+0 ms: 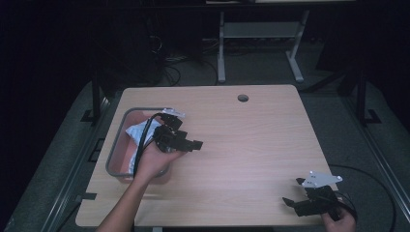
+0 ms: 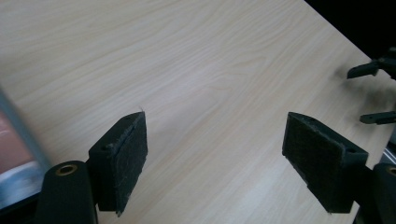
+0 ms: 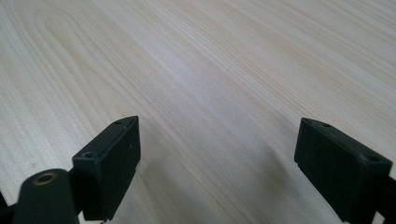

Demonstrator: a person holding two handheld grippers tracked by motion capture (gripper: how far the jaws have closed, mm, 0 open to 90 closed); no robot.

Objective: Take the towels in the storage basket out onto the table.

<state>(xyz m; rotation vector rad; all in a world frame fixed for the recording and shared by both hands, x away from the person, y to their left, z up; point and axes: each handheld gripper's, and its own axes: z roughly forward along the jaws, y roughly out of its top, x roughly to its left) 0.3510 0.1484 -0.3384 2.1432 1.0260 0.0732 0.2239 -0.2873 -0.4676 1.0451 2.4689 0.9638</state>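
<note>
My left gripper (image 1: 189,137) hangs over the right rim of a grey-rimmed bin (image 1: 114,145) at the table's left side, with its jaws pointing right. In the left gripper view it (image 2: 217,135) is open over bare wood, nothing between its pads (image 2: 130,158). A crumpled white bag (image 1: 139,130) lies in the bin on a pink bottom. Near the front right corner of the table my right gripper (image 1: 293,191) is held low. In the right gripper view it (image 3: 219,135) stands open and empty over the wood.
The light wooden table (image 1: 241,145) has a round cable hole (image 1: 242,98) near its far edge. A blurred edge of the bin (image 2: 16,135) is at the left of the left gripper view, and the right gripper (image 2: 373,93) is far off at its right. A desk frame (image 1: 256,43) stands on the floor beyond.
</note>
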